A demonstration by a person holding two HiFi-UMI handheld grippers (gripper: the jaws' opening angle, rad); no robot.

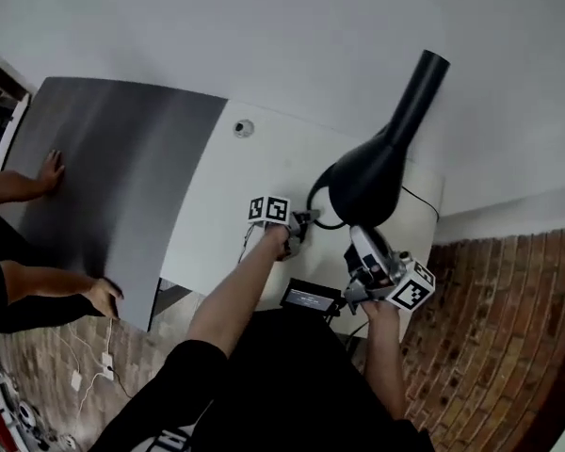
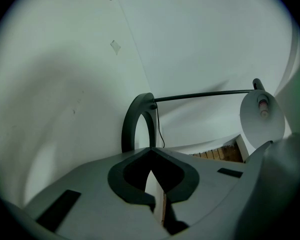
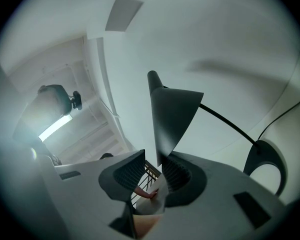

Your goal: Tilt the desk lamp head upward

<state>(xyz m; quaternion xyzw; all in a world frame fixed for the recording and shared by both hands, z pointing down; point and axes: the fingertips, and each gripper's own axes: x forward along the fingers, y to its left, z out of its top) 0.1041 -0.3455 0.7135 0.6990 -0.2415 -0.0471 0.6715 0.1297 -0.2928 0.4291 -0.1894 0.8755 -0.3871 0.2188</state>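
A black desk lamp stands on the white table [image 1: 254,177], its cone head [image 1: 369,179] pointing its stem up and to the right. My right gripper [image 1: 360,241] sits at the head's lower rim. In the right gripper view the shade [image 3: 170,116] drops between the jaws of my right gripper [image 3: 152,166]; the rim lies against the right pad, and a gap shows at the left pad, so the jaws are open. My left gripper [image 1: 304,220] is by the lamp's foot, shut with nothing seen between its tips [image 2: 150,151]. Just beyond them stands the ring base [image 2: 136,121].
A large grey board [image 1: 113,168] lies to the left, with a person's hands [image 1: 49,169] on it. A small round fitting [image 1: 244,128] is set in the table. A black box [image 1: 311,298] lies at the near edge. Brick floor [image 1: 508,328] shows to the right.
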